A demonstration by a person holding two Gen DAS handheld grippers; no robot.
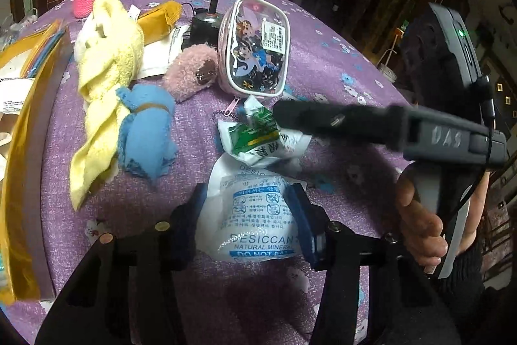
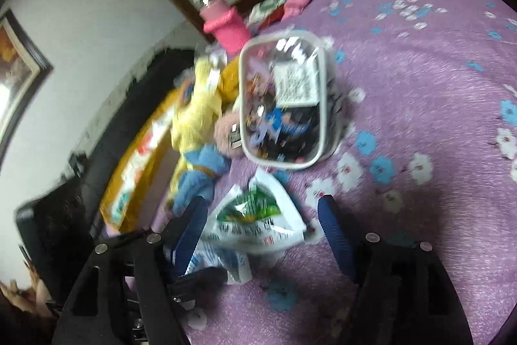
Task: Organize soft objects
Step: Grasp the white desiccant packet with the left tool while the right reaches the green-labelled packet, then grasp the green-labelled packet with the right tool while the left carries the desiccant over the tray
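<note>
desiccant packet (image 1: 255, 215): white, blue print, lying on the purple flowered cloth (image 1: 323, 54), nearest the left camera.
left gripper (image 1: 250, 215): blue fingers pressed on both sides of the desiccant packet.
right gripper (image 2: 263, 235): jaws apart over the green-and-white packet (image 2: 255, 215), not pinching it.
soft toys: yellow towel (image 1: 103, 80), blue plush (image 1: 145, 131), pink fluffy pouch (image 1: 190, 70) clustered left of the cartoon pouch (image 1: 255, 47).

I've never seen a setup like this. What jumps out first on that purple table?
A white desiccant packet sits right between the left gripper's blue fingers. Just beyond it lies a crumpled green-and-white packet, and behind that stands a clear cartoon-printed pouch. To the left sprawl a yellow towel and a blue plush.
</note>
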